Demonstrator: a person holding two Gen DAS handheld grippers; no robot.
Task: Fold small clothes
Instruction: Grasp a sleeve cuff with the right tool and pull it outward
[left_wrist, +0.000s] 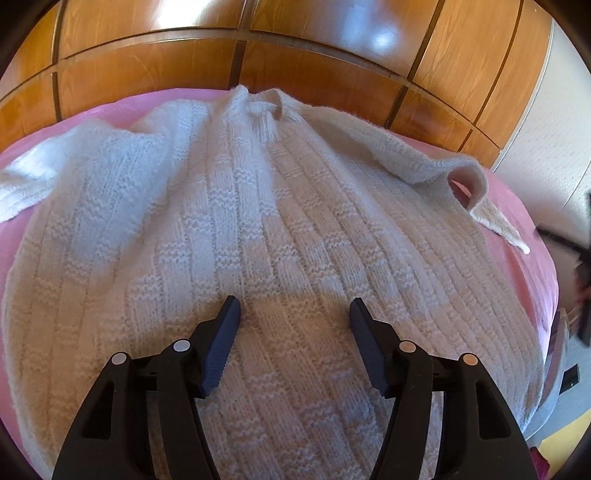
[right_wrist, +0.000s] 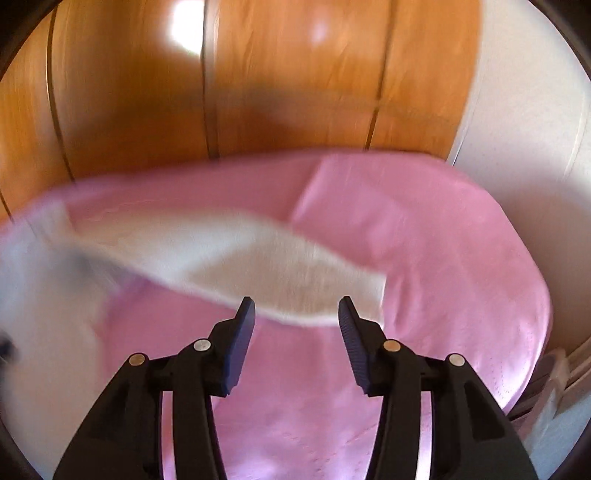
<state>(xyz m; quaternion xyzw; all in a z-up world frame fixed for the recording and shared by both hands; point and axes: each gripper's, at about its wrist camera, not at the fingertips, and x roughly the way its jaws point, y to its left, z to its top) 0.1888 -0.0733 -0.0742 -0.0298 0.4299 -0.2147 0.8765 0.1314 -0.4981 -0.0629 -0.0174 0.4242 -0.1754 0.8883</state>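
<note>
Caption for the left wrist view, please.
Open left tongs hover over white knitted sweater spread on pink bedsheet.

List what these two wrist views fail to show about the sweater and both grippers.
- Sweater hem, left wrist view: cut off by the bottom edge and hidden behind the open left gripper.
- Left sleeve end: cut off at the frame's left edge.
- Sleeve, right wrist view: motion blur hides its knit and whether it touches the open right gripper.
- Pink cover: near part hidden by the gripper body.
</note>
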